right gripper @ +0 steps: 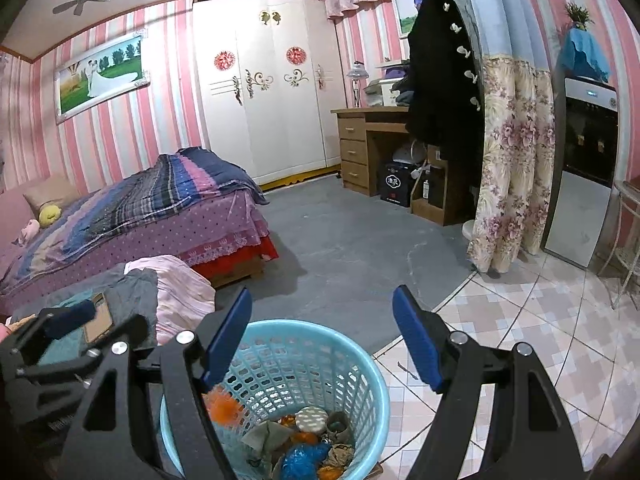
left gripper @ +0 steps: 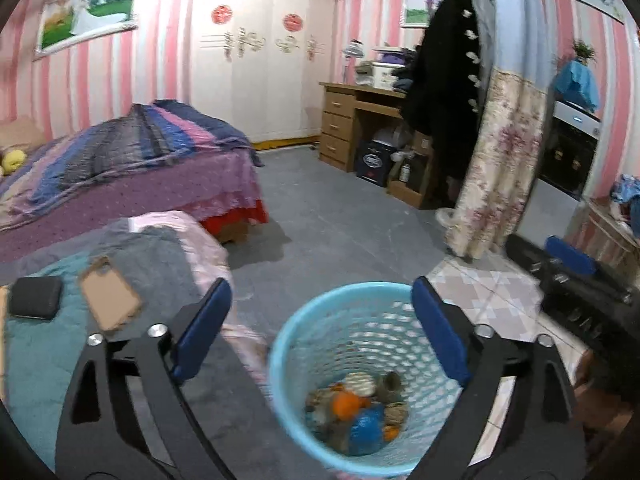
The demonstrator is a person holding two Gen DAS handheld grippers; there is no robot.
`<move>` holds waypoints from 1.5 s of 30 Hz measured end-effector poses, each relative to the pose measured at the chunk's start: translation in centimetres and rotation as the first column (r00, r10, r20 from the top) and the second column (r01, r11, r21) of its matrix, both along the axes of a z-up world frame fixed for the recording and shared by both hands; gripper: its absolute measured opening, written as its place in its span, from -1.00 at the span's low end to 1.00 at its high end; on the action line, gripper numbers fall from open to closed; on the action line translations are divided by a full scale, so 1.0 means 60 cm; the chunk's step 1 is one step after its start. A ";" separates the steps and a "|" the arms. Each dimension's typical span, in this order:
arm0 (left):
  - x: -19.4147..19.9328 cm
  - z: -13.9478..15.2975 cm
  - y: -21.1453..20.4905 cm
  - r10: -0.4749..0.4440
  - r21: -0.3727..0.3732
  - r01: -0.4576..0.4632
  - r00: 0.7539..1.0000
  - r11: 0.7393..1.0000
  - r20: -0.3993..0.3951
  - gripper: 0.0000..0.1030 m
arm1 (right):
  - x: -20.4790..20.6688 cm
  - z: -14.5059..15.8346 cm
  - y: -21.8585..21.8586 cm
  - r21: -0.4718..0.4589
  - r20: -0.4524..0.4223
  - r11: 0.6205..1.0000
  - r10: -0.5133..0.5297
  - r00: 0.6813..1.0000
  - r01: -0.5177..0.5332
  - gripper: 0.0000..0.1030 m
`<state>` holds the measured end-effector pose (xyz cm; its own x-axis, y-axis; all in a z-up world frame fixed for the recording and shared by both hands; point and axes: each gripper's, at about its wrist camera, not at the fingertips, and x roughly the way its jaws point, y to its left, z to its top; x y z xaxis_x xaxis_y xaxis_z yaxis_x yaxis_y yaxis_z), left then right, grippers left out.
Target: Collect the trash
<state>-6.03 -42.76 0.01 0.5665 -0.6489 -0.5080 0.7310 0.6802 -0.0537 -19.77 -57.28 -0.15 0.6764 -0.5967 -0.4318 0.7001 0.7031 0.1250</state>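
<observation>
Over the light-blue mesh wastebasket (left gripper: pixel 360 380) both grippers hang wide and empty, the left gripper (left gripper: pixel 320 336) and the right gripper (right gripper: pixel 320 340) alike; crumpled wrappers (right gripper: pixel 304 448) already lie at its bottom, so collecting looks mostly done. Whether more trash remains I cannot tell; a phone case (left gripper: pixel 109 294) and a black pouch (left gripper: pixel 35 298) lie on the bedding nearby.

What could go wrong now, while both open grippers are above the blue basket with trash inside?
1. The left gripper and right gripper hang close together over the light blue basket; they might collide or tip it.
2. The basket's mesh wall has holes, so small trash might slip out.
3. A phone and black case on the bedding could be mistaken for trash.
</observation>
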 end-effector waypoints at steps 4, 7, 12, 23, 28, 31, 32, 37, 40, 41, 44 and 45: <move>0.019 0.010 0.106 0.128 0.049 -0.131 0.989 0.990 0.068 0.89 | 0.015 0.013 0.036 -0.024 0.019 0.998 0.058 0.998 -0.057 0.59; 0.029 0.017 0.214 0.260 0.081 -0.270 0.959 0.959 0.113 0.90 | 0.041 0.020 0.076 -0.006 0.068 0.988 0.153 0.986 -0.153 0.71; 0.036 0.023 0.402 0.451 0.086 -0.471 0.874 0.878 0.182 0.90 | 0.104 0.024 0.173 0.030 0.113 0.945 0.321 0.940 -0.326 0.84; 0.062 -0.028 0.650 0.648 0.079 -0.663 0.747 0.745 0.150 0.90 | 0.205 -0.005 0.470 -0.110 0.024 0.838 0.539 0.842 -0.534 0.86; 0.063 -0.049 0.694 0.654 0.078 -0.663 0.748 0.744 0.116 0.90 | 0.234 -0.021 0.557 -0.137 -0.030 0.817 0.562 0.827 -0.560 0.88; 0.067 -0.054 0.704 0.657 0.079 -0.667 0.745 0.741 0.115 0.90 | 0.242 -0.024 0.586 -0.133 -0.043 0.820 0.556 0.830 -0.556 0.88; 0.067 -0.056 0.707 0.659 0.076 -0.667 0.744 0.741 0.113 0.90 | 0.249 -0.027 0.596 -0.134 -0.048 0.823 0.551 0.833 -0.552 0.88; 0.068 -0.057 0.709 0.655 0.077 -0.664 0.747 0.743 0.116 0.90 | 0.267 -0.030 0.610 -0.131 -0.084 0.810 0.565 0.821 -0.571 0.88; 0.067 -0.055 0.705 0.661 0.074 -0.671 0.740 0.738 0.124 0.90 | 0.264 -0.025 0.599 -0.142 -0.091 0.807 0.565 0.820 -0.573 0.88; 0.067 -0.054 0.704 0.662 0.070 -0.671 0.740 0.738 0.119 0.90 | 0.269 -0.027 0.591 -0.142 -0.093 0.806 0.566 0.819 -0.574 0.88; 0.066 -0.051 0.696 0.662 0.060 -0.668 0.743 0.741 0.099 0.90 | 0.273 -0.028 0.585 -0.146 -0.105 0.802 0.570 0.815 -0.579 0.88; 0.066 -0.050 0.693 0.661 0.059 -0.667 0.744 0.743 0.099 0.90 | 0.273 -0.029 0.584 -0.147 -0.108 0.801 0.570 0.815 -0.580 0.88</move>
